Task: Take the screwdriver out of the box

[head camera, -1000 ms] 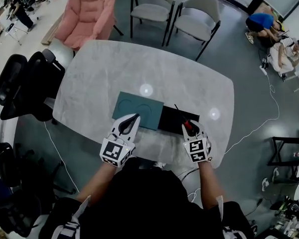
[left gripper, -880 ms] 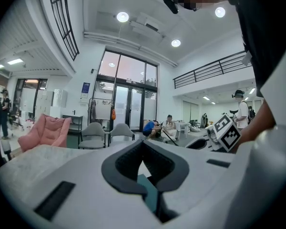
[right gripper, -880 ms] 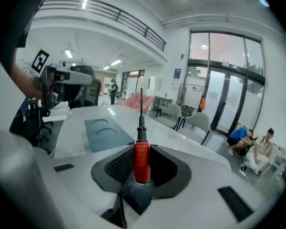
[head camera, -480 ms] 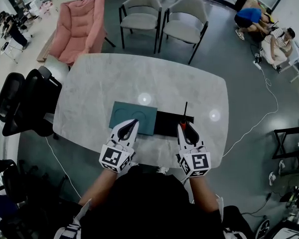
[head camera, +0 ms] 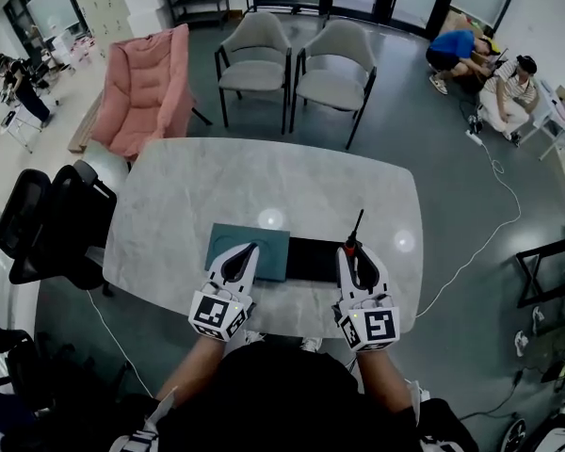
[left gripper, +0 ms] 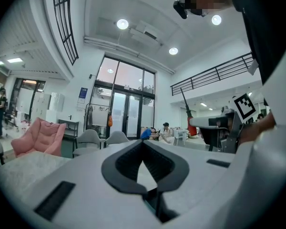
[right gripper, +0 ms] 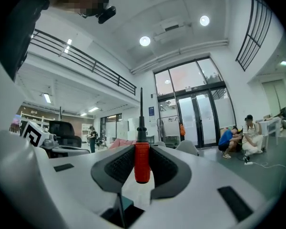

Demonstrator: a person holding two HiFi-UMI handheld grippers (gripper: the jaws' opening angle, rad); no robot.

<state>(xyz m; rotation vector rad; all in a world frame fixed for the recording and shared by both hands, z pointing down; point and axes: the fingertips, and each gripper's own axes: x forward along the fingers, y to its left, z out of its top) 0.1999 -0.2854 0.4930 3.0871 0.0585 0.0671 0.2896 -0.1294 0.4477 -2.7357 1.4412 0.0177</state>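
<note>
My right gripper [head camera: 351, 251] is shut on the red handle of the screwdriver [head camera: 354, 238], whose black shaft points away from me over the table. In the right gripper view the handle [right gripper: 142, 162] stands upright between the pads, above the table. Below it lies the open black box [head camera: 311, 260], with its teal lid [head camera: 250, 250] beside it on the left. My left gripper [head camera: 250, 249] hangs over the lid's near edge; its fingertips [left gripper: 143, 142] meet with nothing between them. The left gripper view also shows the screwdriver [left gripper: 190, 120] at the right.
The box sits near the front edge of a grey marble table [head camera: 264, 177]. Two grey chairs [head camera: 292, 59] stand behind it, a pink armchair [head camera: 146, 88] at back left, black office chairs [head camera: 47, 215] at left. People [head camera: 476, 55] sit on the floor far right; a cable [head camera: 494, 205] runs there.
My right gripper has risen out of the black box with the screwdriver, whose shaft now points away from me. The left gripper rose slightly over the lid.
</note>
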